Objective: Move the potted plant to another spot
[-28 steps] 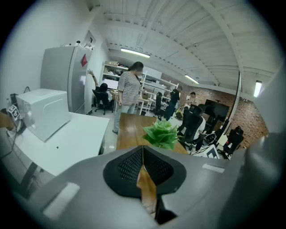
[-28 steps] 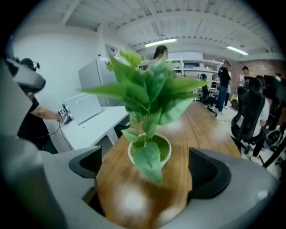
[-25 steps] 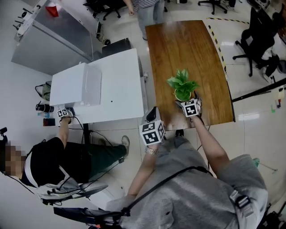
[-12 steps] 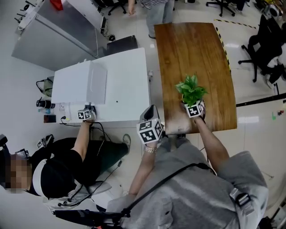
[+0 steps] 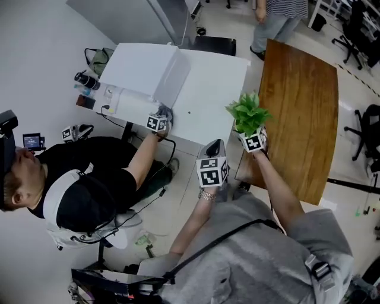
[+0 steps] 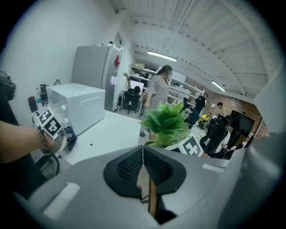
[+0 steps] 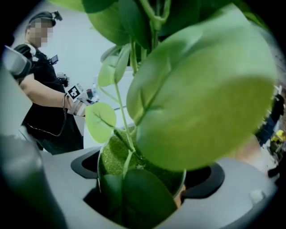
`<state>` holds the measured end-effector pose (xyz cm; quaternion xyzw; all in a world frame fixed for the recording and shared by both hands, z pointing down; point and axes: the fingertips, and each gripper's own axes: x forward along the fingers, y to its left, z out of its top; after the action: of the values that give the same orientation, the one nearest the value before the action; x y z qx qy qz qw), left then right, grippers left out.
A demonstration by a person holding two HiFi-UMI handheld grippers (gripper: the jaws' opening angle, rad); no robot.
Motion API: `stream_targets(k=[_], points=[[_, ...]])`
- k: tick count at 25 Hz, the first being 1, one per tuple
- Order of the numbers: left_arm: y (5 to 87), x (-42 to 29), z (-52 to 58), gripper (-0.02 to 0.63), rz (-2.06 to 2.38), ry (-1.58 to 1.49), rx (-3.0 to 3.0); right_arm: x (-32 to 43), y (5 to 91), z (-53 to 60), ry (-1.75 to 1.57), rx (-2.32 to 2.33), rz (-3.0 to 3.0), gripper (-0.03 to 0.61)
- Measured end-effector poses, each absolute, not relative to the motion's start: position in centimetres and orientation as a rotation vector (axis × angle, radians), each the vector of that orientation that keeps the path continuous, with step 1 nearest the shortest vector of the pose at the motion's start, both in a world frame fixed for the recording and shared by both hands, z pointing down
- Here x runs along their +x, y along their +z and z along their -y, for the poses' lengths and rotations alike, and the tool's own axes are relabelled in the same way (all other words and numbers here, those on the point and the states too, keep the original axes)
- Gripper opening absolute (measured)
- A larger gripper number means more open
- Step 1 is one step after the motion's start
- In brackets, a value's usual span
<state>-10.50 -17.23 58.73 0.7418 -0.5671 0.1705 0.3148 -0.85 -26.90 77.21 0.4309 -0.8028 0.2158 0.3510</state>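
Observation:
The potted plant [image 5: 247, 113], green leaves in a small pale pot, hangs in my right gripper [image 5: 250, 133] over the gap between the wooden table [image 5: 303, 113] and the white table [image 5: 205, 98]. In the right gripper view the pot [image 7: 134, 156] sits between the two dark pads [image 7: 85, 163], and big leaves [image 7: 201, 89] fill most of the frame. My right gripper is shut on the pot. My left gripper [image 5: 215, 147] is held lower left of the plant, its pads [image 6: 129, 167] pressed together with nothing between them. The plant [image 6: 167, 121] shows just beyond the left jaws.
A white box [image 5: 142, 74] stands on the white table. A seated person in black [image 5: 89, 190] rests a hand with another marker-cube gripper [image 5: 157, 123] on that table's near edge. A person in a striped top [image 5: 279, 15] stands at the far end. Office chairs [image 5: 362, 29] stand right.
The plant has left the wooden table and moved left with my right gripper toward the white table. My left gripper has shifted too. The seated person's hand has reached further onto the white table.

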Motion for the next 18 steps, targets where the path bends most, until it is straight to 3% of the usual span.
stream_targets(k=[6,18], points=[[59.5,-15.4,13.9,0.021,1.604,0.421,1.821,-12.7,78.1,28.1,0.337,0.837,2.167,0.548],[60.6,-18.7,12.6,0.021,1.592,0.406,1.775,-15.1,78.9,28.5,0.354,0.861,2.25,0.583]])
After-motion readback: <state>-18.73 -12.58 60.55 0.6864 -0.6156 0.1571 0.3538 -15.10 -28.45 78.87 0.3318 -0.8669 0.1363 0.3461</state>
